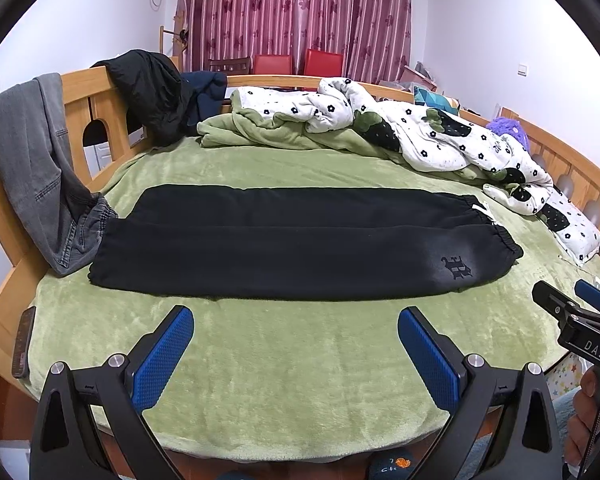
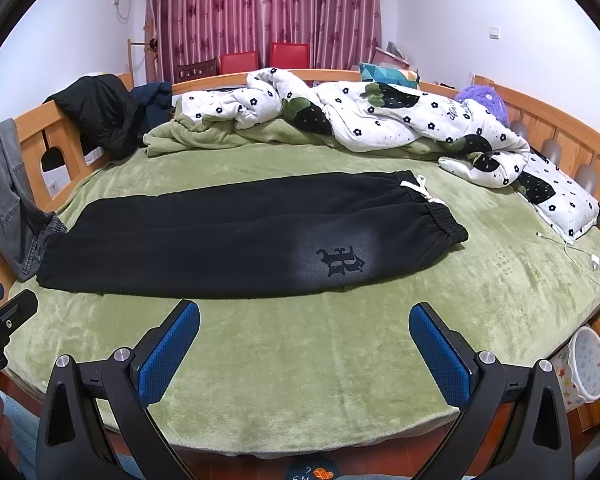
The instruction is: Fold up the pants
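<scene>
The green plush blanket [image 1: 300, 360] covers the whole bed inside a wooden bed frame [image 1: 80, 88]. The black pants [image 1: 292, 240] lie flat across its middle, one leg folded onto the other, waistband to the right and cuffs to the left, with a dark letter print [image 2: 340, 261] near the waist. The right wrist view shows the white drawstring [image 2: 420, 186] plainly at the waistband, and a white charging cable [image 2: 580, 252] on the blanket at far right, near a star-patterned tub [image 2: 588, 364] beside the bed. The left wrist view alone shows a phone [image 1: 24, 342] lying on the frame's left rail.

A white flowered quilt [image 1: 440, 136] is heaped along the far and right side, well apart from the pants. Grey jeans [image 1: 40, 168] hang over the left rail, their hem touching the pants' cuff end; a black jacket [image 1: 152, 92] drapes the far rail. Red chairs [image 1: 296, 62] stand before maroon curtains [image 1: 296, 8].

The left gripper [image 1: 296, 352] hovers over bare blanket nearer than the pants, jaws spread wide and holding nothing. The right gripper [image 2: 304, 348] does likewise, also wide apart and empty.
</scene>
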`<action>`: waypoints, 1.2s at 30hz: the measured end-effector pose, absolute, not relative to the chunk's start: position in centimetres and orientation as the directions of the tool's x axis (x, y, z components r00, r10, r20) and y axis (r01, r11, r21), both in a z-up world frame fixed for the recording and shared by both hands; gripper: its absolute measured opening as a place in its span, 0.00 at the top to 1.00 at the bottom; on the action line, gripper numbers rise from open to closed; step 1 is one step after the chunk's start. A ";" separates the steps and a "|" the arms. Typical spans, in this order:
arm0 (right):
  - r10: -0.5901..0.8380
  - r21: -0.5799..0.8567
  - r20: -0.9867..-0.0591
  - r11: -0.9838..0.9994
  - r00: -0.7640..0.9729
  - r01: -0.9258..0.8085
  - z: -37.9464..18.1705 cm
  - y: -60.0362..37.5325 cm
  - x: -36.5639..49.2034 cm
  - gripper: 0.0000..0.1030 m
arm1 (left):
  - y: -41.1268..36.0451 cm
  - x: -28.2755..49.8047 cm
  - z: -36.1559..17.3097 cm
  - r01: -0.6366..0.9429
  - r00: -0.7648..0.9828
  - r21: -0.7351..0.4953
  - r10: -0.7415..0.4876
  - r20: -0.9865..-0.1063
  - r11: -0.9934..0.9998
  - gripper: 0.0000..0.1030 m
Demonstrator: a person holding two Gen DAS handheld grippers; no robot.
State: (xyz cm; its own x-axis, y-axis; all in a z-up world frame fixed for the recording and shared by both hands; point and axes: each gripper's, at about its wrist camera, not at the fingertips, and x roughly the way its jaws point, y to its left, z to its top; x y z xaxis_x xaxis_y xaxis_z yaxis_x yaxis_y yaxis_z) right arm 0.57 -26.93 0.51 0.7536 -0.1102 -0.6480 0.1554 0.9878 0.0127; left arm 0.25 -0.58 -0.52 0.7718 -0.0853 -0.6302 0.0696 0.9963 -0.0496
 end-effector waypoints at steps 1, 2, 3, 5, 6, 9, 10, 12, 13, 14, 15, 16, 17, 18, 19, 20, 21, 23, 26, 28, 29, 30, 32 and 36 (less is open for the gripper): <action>-0.111 0.012 -0.648 0.988 0.754 0.156 0.5 -26.9 0.6 0.00 | -0.5 0.3 -0.5 0.071 0.771 -0.050 -0.087 -0.631 0.996 0.00; -0.111 0.012 -0.647 0.988 0.754 0.156 0.5 -27.0 0.6 0.00 | -0.4 0.3 -0.5 0.071 0.771 -0.052 -0.088 -0.630 0.996 0.00; -0.112 0.012 -0.646 0.987 0.755 0.157 0.6 -27.0 0.5 0.00 | -0.5 0.3 -0.5 0.071 0.771 -0.053 -0.088 -0.630 0.996 0.00; -0.113 0.012 -0.646 0.987 0.755 0.158 0.7 -26.9 0.5 0.00 | -0.4 0.3 -0.5 0.071 0.771 -0.052 -0.088 -0.630 0.996 0.00; -0.112 0.012 -0.645 0.988 0.756 0.157 0.7 -26.9 0.5 0.00 | -0.4 0.3 -0.5 0.071 0.772 -0.053 -0.088 -0.630 0.996 0.00; -0.114 0.010 -0.645 0.987 0.756 0.157 0.7 -26.9 0.5 0.00 | -0.4 0.3 -0.5 0.072 0.771 -0.052 -0.089 -0.631 0.996 0.00; -0.113 0.011 -0.646 0.988 0.755 0.157 0.7 -26.9 0.5 0.00 | -0.4 0.3 -0.5 0.072 0.770 -0.051 -0.088 -0.631 0.996 0.00; -0.113 0.012 -0.645 0.987 0.755 0.158 0.7 -26.9 0.5 0.00 | -0.4 0.3 -0.5 0.072 0.770 -0.050 -0.087 -0.632 0.996 0.00; -0.112 0.013 -0.646 0.987 0.755 0.157 0.7 -26.9 0.5 0.00 | -0.3 0.3 -0.5 0.072 0.770 -0.052 -0.089 -0.631 0.996 0.00; -0.112 0.013 -0.646 0.987 0.755 0.158 0.7 -26.9 0.5 0.00 | -0.3 0.3 -0.5 0.072 0.771 -0.053 -0.089 -0.631 0.996 0.00; -0.113 0.013 -0.646 0.987 0.755 0.159 0.7 -27.0 0.5 0.00 | -0.3 0.3 -0.6 0.071 0.771 -0.053 -0.089 -0.631 0.996 0.00; -0.114 0.012 -0.645 0.987 0.755 0.159 0.8 -26.9 0.5 0.00 | -0.3 0.3 -0.5 0.071 0.771 -0.053 -0.089 -0.631 0.996 0.00; -0.112 0.013 -0.645 0.987 0.755 0.158 0.8 -27.0 0.5 0.00 | -0.3 0.3 -0.5 0.072 0.771 -0.055 -0.090 -0.630 0.996 0.00; -0.112 0.013 -0.645 0.987 0.756 0.158 0.8 -27.0 0.5 0.00 | -0.3 0.3 -0.5 0.072 0.771 -0.054 -0.090 -0.631 0.996 0.00; -0.114 0.011 -0.645 0.987 0.756 0.159 0.7 -26.9 0.5 0.00 | -0.3 0.3 -0.5 0.072 0.770 -0.054 -0.089 -0.631 0.996 0.00; -0.114 0.011 -0.645 0.987 0.755 0.159 0.8 -27.0 0.5 0.00 | -0.3 0.3 -0.5 0.071 0.770 -0.053 -0.088 -0.632 0.996 0.00; -0.113 0.012 -0.645 0.987 0.756 0.158 0.8 -27.0 0.5 0.00 | -0.3 0.3 -0.5 0.072 0.770 -0.054 -0.090 -0.631 0.996 0.00; -0.114 0.012 -0.645 0.987 0.756 0.159 0.8 -27.0 0.5 0.00 | -0.3 0.3 -0.6 0.072 0.770 -0.054 -0.089 -0.631 0.996 0.00; -0.113 0.012 -0.645 0.987 0.756 0.158 0.8 -27.0 0.5 0.00 | -0.2 0.3 -0.6 0.072 0.770 -0.053 -0.090 -0.631 0.996 0.00; -0.114 0.010 -0.645 0.987 0.756 0.158 0.7 -27.0 0.5 0.00 | -0.2 0.3 -0.6 0.072 0.771 -0.054 -0.090 -0.631 0.996 0.00; -0.115 0.009 -0.645 0.987 0.756 0.158 0.8 -27.0 0.5 0.00 | -0.2 0.3 -0.6 0.072 0.770 -0.054 -0.090 -0.631 0.996 0.00; -0.114 0.010 -0.644 0.987 0.756 0.158 0.8 -27.0 0.5 0.00 | -0.2 0.3 -0.6 0.072 0.770 -0.054 -0.090 -0.632 0.996 0.00; -0.113 0.011 -0.645 0.987 0.756 0.158 0.8 -27.0 0.5 0.00 | -0.2 0.3 -0.6 0.072 0.770 -0.056 -0.091 -0.632 0.996 0.00; -0.113 0.013 -0.644 0.987 0.756 0.159 0.8 -27.1 0.5 0.00 | -0.2 0.3 -0.6 0.072 0.770 -0.053 -0.089 -0.631 0.996 0.00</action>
